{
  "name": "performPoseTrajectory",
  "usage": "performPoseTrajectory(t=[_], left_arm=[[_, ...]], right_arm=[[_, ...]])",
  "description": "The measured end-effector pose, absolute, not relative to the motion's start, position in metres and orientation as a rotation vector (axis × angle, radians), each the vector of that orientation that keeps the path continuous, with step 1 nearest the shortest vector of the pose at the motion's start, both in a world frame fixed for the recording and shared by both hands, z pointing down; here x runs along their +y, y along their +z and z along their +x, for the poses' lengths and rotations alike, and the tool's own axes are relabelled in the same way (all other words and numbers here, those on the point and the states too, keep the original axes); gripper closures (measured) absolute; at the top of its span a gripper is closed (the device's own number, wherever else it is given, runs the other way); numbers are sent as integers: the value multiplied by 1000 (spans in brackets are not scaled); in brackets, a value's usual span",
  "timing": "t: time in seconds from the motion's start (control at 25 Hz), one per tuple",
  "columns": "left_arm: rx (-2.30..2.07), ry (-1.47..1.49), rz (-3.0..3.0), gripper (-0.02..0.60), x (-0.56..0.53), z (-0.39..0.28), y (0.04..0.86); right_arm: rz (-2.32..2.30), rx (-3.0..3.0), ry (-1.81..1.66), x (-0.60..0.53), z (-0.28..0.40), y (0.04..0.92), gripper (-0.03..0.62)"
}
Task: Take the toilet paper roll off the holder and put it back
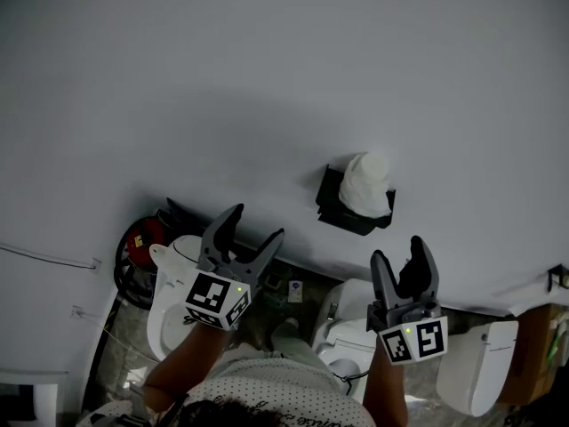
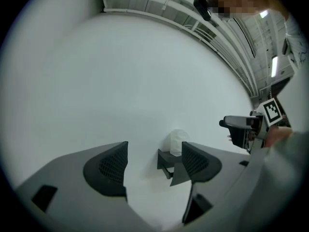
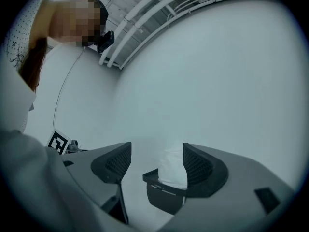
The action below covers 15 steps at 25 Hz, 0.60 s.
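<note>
A white toilet paper roll (image 1: 366,183) stands upright in a black holder (image 1: 342,210) fixed to the white wall. Both grippers point at the wall, short of the holder. My left gripper (image 1: 257,222) is below and to the left of it, jaws open and empty. My right gripper (image 1: 397,249) is just below it, also open and empty. In the left gripper view the roll (image 2: 178,140) and holder (image 2: 166,161) show beyond the right finger (image 2: 195,163). In the right gripper view the roll (image 3: 171,166) and holder (image 3: 161,187) sit ahead between the open jaws, untouched.
Below the grippers stand white toilets (image 1: 173,292) (image 1: 356,332) (image 1: 480,363) on the floor. A red and black object (image 1: 142,238) lies by the left toilet. A thin cable (image 1: 53,258) runs along the wall at left. White pipes (image 2: 159,4) run overhead.
</note>
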<state>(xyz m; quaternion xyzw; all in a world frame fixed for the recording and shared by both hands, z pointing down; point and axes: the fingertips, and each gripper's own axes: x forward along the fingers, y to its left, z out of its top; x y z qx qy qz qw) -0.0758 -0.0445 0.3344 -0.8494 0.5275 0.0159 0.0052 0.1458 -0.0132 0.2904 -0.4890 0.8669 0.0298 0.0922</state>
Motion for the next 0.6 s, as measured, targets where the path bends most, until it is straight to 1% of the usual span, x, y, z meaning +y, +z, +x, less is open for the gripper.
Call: performPoseTrajectory(t=[0.28, 0.6], left_arm=[[1711, 25, -2631, 249, -87, -60, 340], [1713, 25, -2622, 249, -126, -65, 339]], right_arm=[[-1402, 2613, 42, -62, 159, 299, 260], [-1430, 2612, 23, -93, 151, 303, 249]])
